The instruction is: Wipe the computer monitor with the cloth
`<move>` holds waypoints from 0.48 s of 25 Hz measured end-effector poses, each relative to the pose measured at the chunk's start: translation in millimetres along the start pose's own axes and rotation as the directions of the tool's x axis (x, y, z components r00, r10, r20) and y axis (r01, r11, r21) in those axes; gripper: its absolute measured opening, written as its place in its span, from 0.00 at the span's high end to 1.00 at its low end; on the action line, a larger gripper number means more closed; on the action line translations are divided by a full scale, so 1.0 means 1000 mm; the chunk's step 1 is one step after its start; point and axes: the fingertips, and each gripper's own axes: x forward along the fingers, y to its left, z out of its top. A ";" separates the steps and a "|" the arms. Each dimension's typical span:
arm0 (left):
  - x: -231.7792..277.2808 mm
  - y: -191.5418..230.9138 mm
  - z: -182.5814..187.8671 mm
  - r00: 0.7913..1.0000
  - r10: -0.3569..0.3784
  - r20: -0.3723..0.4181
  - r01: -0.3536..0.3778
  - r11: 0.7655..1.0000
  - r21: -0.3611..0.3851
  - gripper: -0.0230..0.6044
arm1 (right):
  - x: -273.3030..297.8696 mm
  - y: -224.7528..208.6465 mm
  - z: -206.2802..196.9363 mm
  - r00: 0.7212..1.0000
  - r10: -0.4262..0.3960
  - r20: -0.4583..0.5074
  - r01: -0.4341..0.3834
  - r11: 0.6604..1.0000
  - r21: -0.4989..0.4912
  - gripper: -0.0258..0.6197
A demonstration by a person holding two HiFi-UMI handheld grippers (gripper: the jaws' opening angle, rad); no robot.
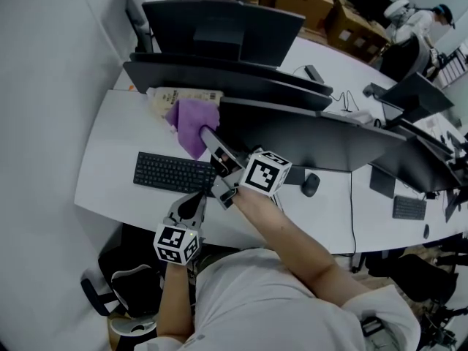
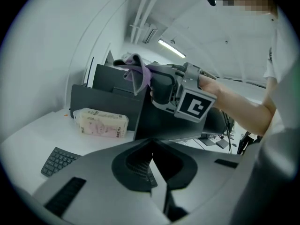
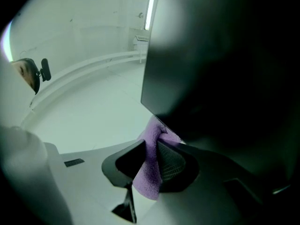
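Observation:
A purple cloth [image 1: 187, 123] hangs from my right gripper [image 1: 210, 136], which is shut on it. The cloth is held against the upper left corner of the nearest dark monitor [image 1: 314, 134]. In the right gripper view the cloth [image 3: 152, 168] is pinched between both jaws, with the monitor's edge [image 3: 211, 78] close above. My left gripper [image 1: 197, 199] is low at the desk's front edge, jaws together and empty. From the left gripper view [image 2: 151, 162] I see the right gripper [image 2: 140, 78] and the cloth [image 2: 139, 71] up at the monitor [image 2: 157, 121].
A black keyboard [image 1: 174, 172] lies on the white desk [image 1: 117, 145] left of the grippers. A tissue pack [image 1: 172, 96] sits behind the cloth. A mouse [image 1: 311, 184] rests under the monitor. More monitors [image 1: 219, 28] stand behind and to the right.

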 end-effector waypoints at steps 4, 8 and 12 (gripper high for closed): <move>-0.003 0.000 0.008 1.000 0.005 0.008 -0.005 1.000 0.009 0.96 | 0.003 0.015 0.014 0.999 0.026 0.027 -0.026 1.000 -0.002 0.84; -0.005 0.000 0.014 1.000 0.006 0.012 -0.006 1.000 0.019 0.96 | 0.008 0.033 0.029 0.997 0.064 0.053 -0.064 0.998 -0.008 0.84; -0.005 -0.003 0.017 1.000 0.004 0.016 -0.004 1.000 0.027 0.96 | 0.008 0.051 0.044 0.991 0.103 0.082 -0.102 0.995 -0.015 0.84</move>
